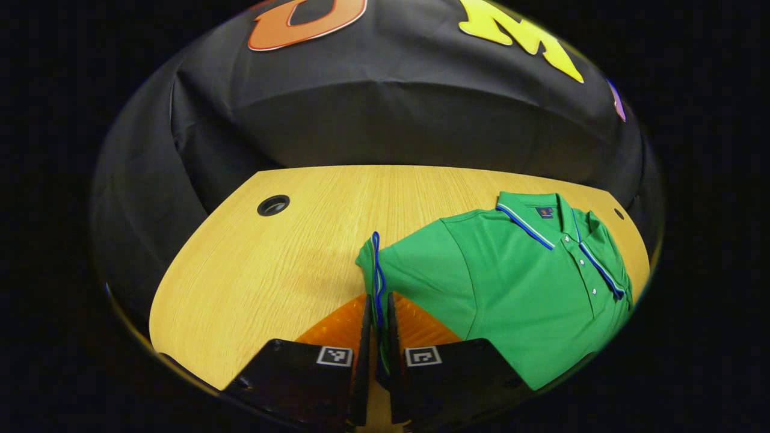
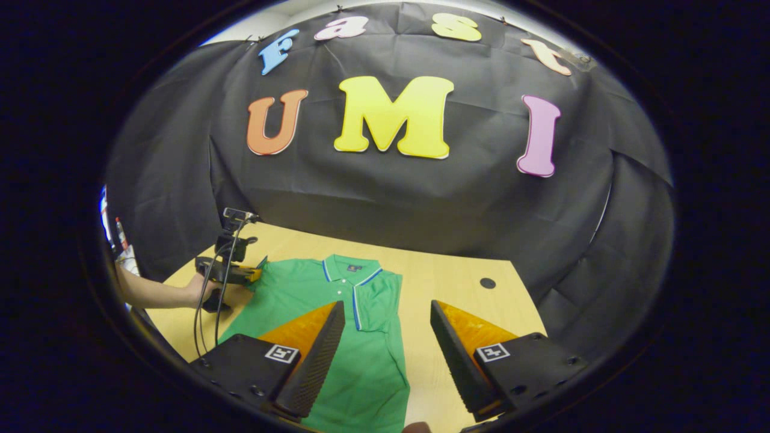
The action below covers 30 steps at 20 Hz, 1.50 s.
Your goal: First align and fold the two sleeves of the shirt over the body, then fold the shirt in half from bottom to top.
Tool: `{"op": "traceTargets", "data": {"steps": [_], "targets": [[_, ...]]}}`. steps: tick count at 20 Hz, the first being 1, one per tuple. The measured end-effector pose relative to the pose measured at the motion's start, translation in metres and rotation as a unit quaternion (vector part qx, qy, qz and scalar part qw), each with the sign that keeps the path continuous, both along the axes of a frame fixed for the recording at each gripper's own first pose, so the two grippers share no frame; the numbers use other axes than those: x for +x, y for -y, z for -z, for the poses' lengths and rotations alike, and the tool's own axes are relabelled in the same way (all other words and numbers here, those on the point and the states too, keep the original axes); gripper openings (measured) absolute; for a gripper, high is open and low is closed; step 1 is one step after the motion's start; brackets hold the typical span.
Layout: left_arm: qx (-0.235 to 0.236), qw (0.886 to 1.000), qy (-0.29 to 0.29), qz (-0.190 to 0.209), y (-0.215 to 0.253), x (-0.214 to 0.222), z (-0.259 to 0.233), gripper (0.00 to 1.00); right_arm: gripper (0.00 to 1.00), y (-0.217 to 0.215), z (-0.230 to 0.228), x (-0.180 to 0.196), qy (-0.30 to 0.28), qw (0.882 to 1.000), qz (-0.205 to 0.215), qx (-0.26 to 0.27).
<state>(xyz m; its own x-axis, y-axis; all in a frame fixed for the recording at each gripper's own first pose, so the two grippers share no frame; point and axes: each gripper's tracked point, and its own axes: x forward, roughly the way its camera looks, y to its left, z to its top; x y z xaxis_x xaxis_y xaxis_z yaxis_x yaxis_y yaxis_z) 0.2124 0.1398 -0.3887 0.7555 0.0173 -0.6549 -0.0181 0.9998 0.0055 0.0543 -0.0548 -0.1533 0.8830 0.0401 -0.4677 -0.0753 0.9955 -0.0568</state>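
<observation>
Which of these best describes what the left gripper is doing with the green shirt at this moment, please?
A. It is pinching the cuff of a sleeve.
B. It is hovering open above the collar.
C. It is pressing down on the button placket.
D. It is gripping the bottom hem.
A: in the left gripper view, the left gripper is closed on the blue-trimmed cuff of the green shirt.

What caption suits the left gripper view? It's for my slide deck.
Left gripper shut on the green polo shirt's sleeve cuff above the wooden table.
</observation>
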Motion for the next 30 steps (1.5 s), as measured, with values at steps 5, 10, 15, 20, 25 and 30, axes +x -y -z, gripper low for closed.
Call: {"op": "traceTargets", "data": {"steps": [5,10,15,20,25,30], "targets": [[-0.012,0.999,0.04,0.017,0.004,0.007,-0.031,0.05,0.99,0.006,0.006,-0.003,-0.005,1.0,0.02,0.015],[-0.02,0.996,0.068,0.049,0.033,0.009,-0.072,0.04,0.98,0.01,0.005,-0.006,-0.003,0.999,0.036,0.026],[-0.007,0.992,0.079,0.099,0.088,0.007,-0.087,0.05,0.98,0.023,-0.003,-0.015,0.007,0.998,0.05,0.026],[-0.01,0.989,0.047,0.143,0.151,-0.011,-0.072,0.05,0.99,0.031,-0.004,-0.027,0.007,0.997,0.064,0.029],[-0.006,0.988,0.031,0.151,0.178,-0.034,-0.07,0.67,0.99,0.034,-0.013,-0.034,0.018,0.998,0.062,0.029],[-0.021,0.991,0.058,0.117,0.169,-0.071,-0.113,1.0,0.98,0.024,-0.01,-0.039,0.024,0.998,0.04,0.045]]}}
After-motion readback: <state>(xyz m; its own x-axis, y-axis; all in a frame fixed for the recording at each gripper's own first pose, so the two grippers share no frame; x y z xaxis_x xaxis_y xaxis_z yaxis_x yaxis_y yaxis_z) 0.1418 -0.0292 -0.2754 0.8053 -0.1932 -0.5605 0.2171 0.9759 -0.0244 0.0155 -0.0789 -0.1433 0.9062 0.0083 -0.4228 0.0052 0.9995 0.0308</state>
